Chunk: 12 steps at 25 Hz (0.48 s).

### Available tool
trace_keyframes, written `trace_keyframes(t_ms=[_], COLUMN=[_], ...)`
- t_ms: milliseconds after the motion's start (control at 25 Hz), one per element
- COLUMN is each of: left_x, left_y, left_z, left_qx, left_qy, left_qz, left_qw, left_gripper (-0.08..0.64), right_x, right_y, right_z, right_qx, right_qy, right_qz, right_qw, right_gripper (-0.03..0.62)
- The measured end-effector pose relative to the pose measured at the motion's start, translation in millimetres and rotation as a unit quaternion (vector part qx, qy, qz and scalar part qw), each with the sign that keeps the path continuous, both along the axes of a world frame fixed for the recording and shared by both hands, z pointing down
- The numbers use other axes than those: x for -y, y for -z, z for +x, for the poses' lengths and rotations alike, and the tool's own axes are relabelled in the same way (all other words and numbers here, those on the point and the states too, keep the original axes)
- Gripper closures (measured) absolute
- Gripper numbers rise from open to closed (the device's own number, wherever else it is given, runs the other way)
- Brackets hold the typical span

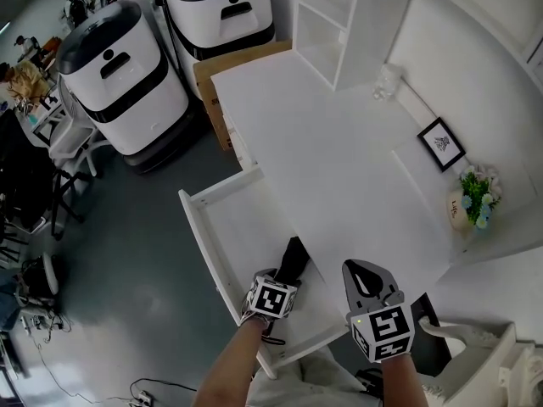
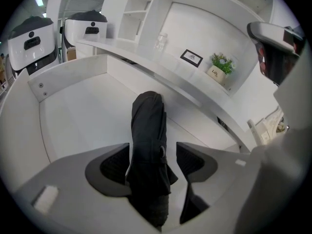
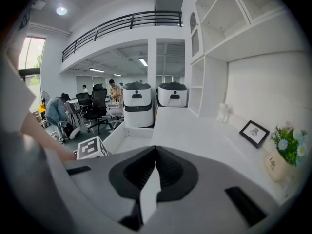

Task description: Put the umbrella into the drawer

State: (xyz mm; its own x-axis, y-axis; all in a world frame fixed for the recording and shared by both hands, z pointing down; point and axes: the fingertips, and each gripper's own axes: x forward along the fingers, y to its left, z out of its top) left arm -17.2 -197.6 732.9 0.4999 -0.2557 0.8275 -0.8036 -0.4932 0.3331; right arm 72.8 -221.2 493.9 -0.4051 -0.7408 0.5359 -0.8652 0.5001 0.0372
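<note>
The folded black fabric umbrella [image 2: 148, 126] sits inside the pulled-out white drawer [image 1: 206, 195]. Its long axis runs straight out from the left gripper [image 2: 153, 155], and its rounded, soft-looking end points away towards the desk [image 1: 339, 142] side of the drawer. That gripper's ribbed dark pads are spread around the umbrella's near end, with a visible gap on the right-hand pad. The right gripper [image 3: 155, 150] hangs above the smooth white desktop, its jaws pressed together on nothing.
</note>
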Motion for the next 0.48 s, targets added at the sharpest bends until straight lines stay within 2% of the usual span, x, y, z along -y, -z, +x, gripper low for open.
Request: trace_keyframes(t_ms=[480], left_x=[0], left_y=[55], left_z=[-2], left_qx=[-0.006], left_qy=[0.015], left_qz=[0.041], left_qw=[0.999], left_gripper=[0.262], right_x=[-3], right_y=[35], right_z=[0], right_qx=[0.021], right_qy=[0.006], right_qz=[0.035], right_qw=[0.999], right_gripper=[0.584])
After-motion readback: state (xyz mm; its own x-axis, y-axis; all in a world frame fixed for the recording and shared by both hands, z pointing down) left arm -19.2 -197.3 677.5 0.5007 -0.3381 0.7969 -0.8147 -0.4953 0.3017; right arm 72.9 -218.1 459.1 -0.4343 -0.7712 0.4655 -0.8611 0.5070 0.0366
